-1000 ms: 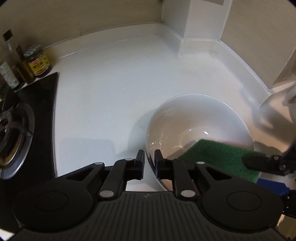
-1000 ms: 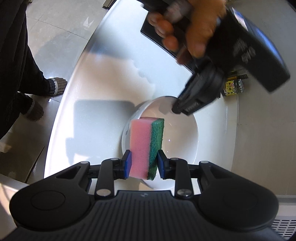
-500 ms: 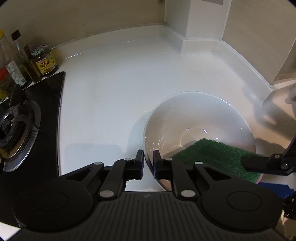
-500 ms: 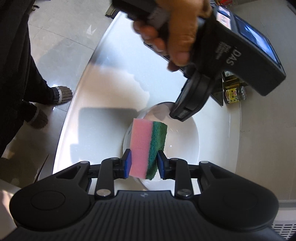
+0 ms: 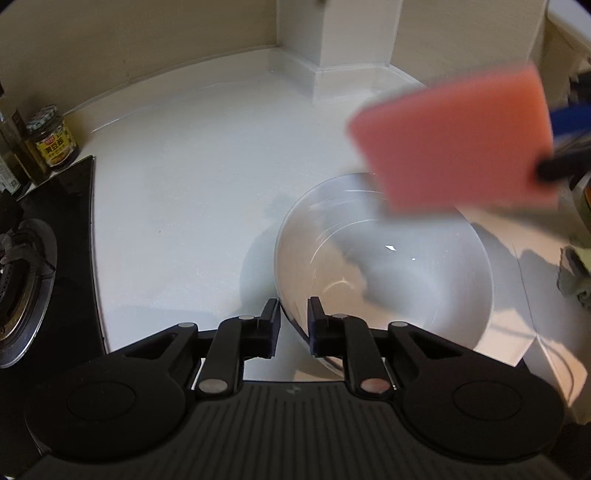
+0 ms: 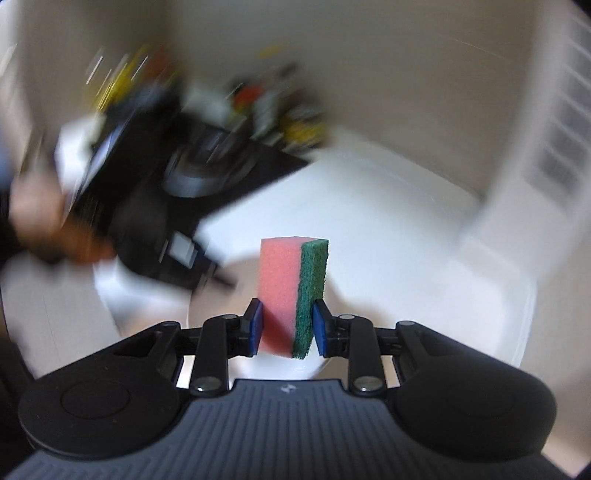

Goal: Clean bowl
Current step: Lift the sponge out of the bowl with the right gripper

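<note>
A white bowl (image 5: 384,266) sits on the white counter (image 5: 192,192). My left gripper (image 5: 293,325) is shut on the bowl's near rim, one finger inside and one outside. My right gripper (image 6: 288,328) is shut on a pink sponge with a green scouring side (image 6: 291,291). In the left wrist view the sponge (image 5: 454,140) shows its pink face, blurred, lifted above the bowl's far right rim. In the blurred right wrist view the bowl (image 6: 229,295) lies below and behind the sponge.
A black gas hob (image 5: 26,273) lies left of the bowl. Jars and bottles (image 5: 51,142) stand at the back left against the wall. A white wall column (image 5: 351,33) stands at the counter's back corner. The right wrist view is smeared by motion.
The sponge has come up out of the bowl, from green side lying inside to pink face lifted above the far right rim. The right gripper swung fast. The left gripper keeps its hold.
</note>
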Demonstrator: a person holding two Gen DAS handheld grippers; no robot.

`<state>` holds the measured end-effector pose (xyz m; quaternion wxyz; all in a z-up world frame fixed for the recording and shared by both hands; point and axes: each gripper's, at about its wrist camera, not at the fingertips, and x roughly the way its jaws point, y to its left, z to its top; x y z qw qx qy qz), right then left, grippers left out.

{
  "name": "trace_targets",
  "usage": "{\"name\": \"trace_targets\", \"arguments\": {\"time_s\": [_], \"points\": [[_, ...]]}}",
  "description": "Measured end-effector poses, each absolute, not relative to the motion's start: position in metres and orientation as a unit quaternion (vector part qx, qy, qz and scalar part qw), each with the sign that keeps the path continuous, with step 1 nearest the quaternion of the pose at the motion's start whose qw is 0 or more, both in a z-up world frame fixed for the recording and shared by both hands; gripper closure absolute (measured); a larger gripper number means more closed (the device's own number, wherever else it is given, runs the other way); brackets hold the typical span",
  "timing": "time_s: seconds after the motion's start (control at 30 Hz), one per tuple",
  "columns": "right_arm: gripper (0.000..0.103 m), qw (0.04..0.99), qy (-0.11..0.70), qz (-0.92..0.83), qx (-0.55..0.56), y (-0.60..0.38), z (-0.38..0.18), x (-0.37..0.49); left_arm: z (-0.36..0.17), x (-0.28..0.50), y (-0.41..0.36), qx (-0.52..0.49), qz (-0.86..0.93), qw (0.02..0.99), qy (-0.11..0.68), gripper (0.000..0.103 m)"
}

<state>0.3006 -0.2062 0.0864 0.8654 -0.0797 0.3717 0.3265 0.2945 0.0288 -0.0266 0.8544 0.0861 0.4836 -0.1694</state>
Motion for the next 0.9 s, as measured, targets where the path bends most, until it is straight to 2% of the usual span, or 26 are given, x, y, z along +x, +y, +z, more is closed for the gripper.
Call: {"name": "trace_targets", "arguments": {"time_s": [0.13,0.47,0.53,0.9], "points": [[0.079,0.875,0.405,0.259,-0.059,-0.229,0.079,0.31,-0.028,0.293,0.034,0.091,-0.184,0.857,0.473,0.086],[0.079,0.809,0.536,0.234,0.048,-0.243,0.03,0.313,-0.031,0.314,0.051,0.077,-0.22,0.855,0.463,0.083],[0.079,0.804,0.548,0.227,0.044,-0.236,0.026,0.314,-0.033,0.315,0.049,0.081,-0.232,0.853,0.461,0.088],[0.078,0.822,0.545,0.16,0.039,-0.206,0.016,0.325,-0.034,0.322,0.041,0.164,-0.275,0.842,0.434,0.088]]}}
